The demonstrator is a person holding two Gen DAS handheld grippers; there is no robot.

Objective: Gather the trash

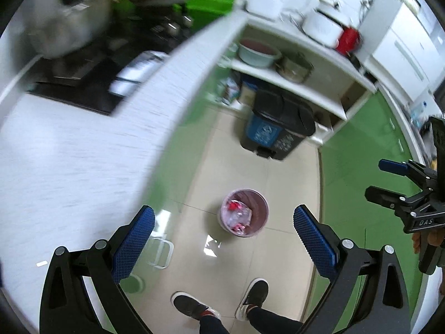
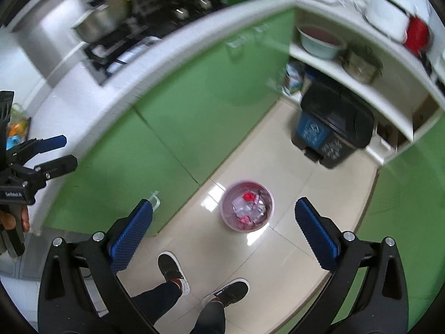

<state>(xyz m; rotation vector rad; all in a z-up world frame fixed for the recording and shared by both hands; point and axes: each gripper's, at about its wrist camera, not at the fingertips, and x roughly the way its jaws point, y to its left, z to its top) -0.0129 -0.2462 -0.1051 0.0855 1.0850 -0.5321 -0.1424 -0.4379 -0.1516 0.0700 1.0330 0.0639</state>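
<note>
Counts, kitchen floor and shelves

Two grippers: left gripper (image 1: 224,239), right gripper (image 2: 224,236), both wide apart, nothing held. One pink wastebasket (image 1: 244,213) near. One black pedal bin (image 1: 278,128) far. Two shoes (image 1: 251,295). One teal basin (image 1: 260,51), one metal pot (image 1: 294,68) on the far shelf.

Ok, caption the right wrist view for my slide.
Open right gripper above a pink wastebasket of wrappers on the kitchen floor, the person's shoes below.

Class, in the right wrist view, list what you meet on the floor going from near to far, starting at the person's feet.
Shoes → pink wastebasket holding trash → black pedal bin with a blue panel.
</note>
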